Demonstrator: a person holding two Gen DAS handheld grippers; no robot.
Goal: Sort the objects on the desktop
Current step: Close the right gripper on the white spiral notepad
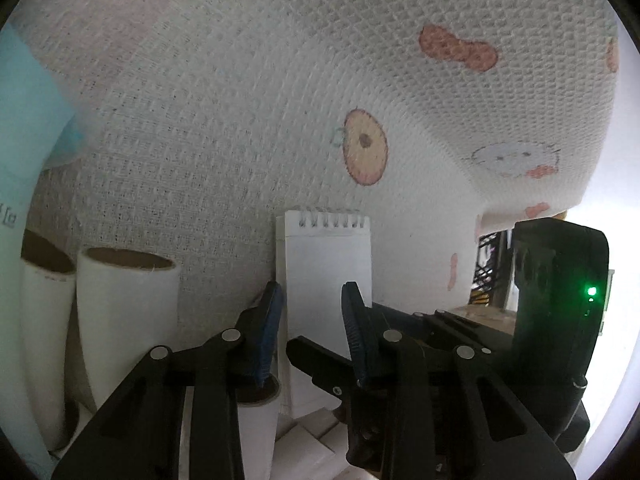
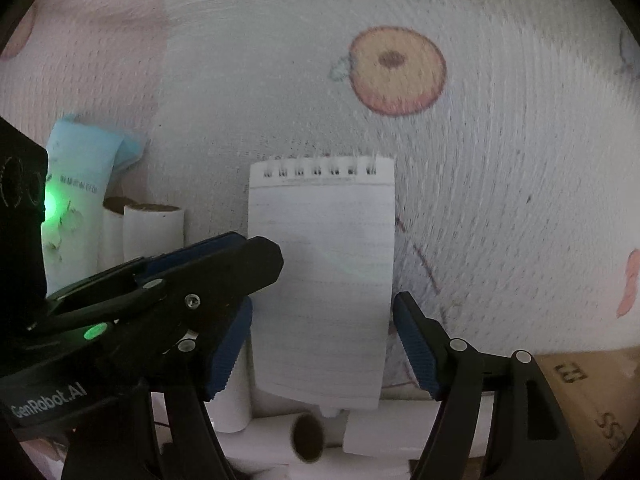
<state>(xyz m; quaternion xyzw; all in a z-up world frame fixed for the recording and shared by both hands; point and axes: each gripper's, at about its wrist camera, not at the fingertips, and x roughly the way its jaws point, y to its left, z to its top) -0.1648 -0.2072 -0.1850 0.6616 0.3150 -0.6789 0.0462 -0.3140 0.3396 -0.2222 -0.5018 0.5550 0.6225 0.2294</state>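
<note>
Right wrist view: notepad (image 2: pixel 322 280) stands upright in a fabric bin (image 2: pixel 500 160), long axis vertical, spiral on top, between the wide, empty jaws of the right gripper (image 2: pixel 320 350). Left gripper (image 1: pixel 312 328), jaws half open and empty, straddles its left edge, so both are equally near. White lined paper, slightly curled, beside cardboard tubes (image 2: pixel 154 236).

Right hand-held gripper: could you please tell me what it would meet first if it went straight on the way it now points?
Most likely the notepad: it stands upright between the open fingers of the right hand-held gripper, leaning on the printed cloth. Depth is unclear, so the lying tubes below might come first.
</note>
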